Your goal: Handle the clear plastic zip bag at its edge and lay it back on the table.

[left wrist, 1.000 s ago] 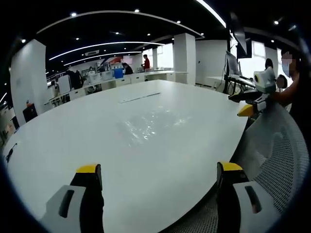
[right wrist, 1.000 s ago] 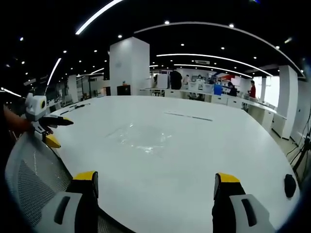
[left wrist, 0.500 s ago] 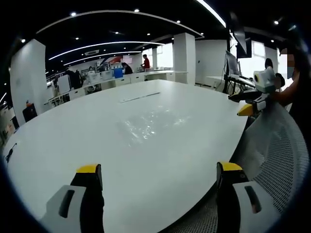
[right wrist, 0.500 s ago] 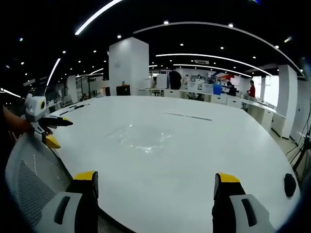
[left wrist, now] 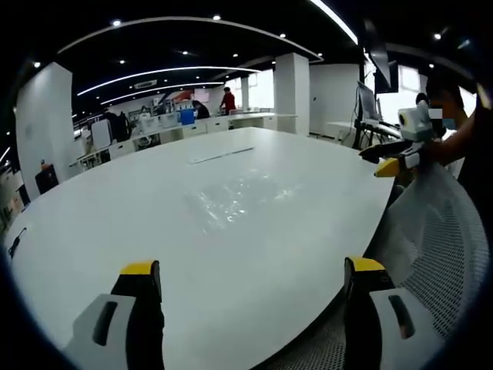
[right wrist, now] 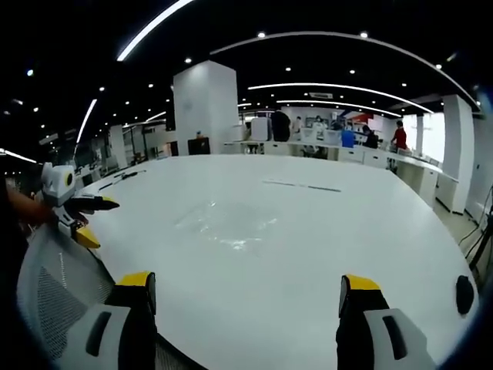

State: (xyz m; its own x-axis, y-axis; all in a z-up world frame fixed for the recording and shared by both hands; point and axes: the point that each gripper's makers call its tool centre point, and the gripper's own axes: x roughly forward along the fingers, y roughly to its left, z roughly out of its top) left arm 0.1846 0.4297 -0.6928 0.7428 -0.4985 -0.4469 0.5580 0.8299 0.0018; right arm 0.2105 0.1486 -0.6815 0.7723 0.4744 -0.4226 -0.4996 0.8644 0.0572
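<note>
Both claws slightly higher than before — zip bag [left wrist: 239, 196] unmoved.

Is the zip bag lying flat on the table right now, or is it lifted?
Flat. The clear zip bag lies spread on the white table, with both tongs open and well short of it.

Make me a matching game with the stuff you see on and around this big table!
Things:
1. zip bag
2. mesh chair back
3. left gripper
4. dark round object

Places or states:
A. jaws wide apart, holding nothing
B. at the table's far right edge in the right gripper view
C. lying flat mid-table
D. pushed up against the table's near edge

Pairs: 1-C, 2-D, 3-A, 4-B
</note>
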